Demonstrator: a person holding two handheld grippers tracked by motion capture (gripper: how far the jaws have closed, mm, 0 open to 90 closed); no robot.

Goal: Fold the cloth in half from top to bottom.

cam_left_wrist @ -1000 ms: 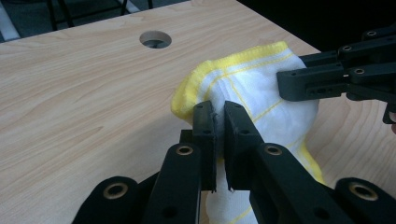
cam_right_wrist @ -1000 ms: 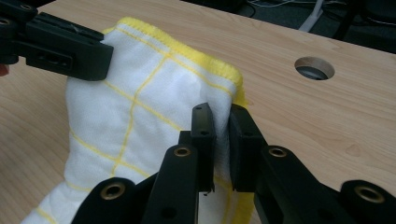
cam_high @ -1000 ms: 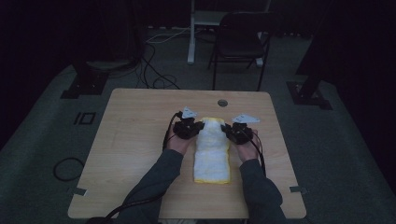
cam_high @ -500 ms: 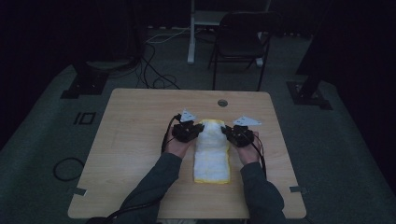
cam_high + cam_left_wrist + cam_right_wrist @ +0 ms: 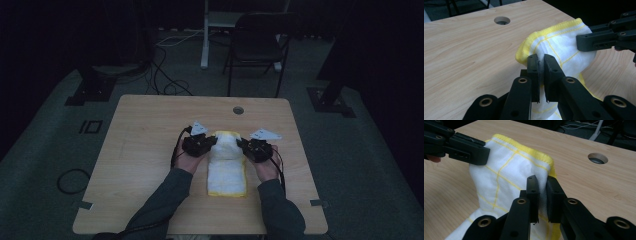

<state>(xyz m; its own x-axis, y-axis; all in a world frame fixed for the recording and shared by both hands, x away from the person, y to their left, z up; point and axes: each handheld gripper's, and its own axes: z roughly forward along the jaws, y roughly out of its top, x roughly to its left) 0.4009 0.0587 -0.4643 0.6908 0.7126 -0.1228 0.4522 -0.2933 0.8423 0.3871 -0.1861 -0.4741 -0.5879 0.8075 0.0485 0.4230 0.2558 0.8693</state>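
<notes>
Yellow-edged cloth (image 5: 564, 47) pinched; high view adds chair (image 5: 257, 47)

High view is v. dim, grainy, room around the table (image 5: 150, 130) nearly black; the white cloth (image 5: 227, 167) is the brightest spot. Both gripper views are brighter, evenly lit, no glare. Soft shadows under the cloth; near jaws slightly soft, bkgd edges dark.
</notes>
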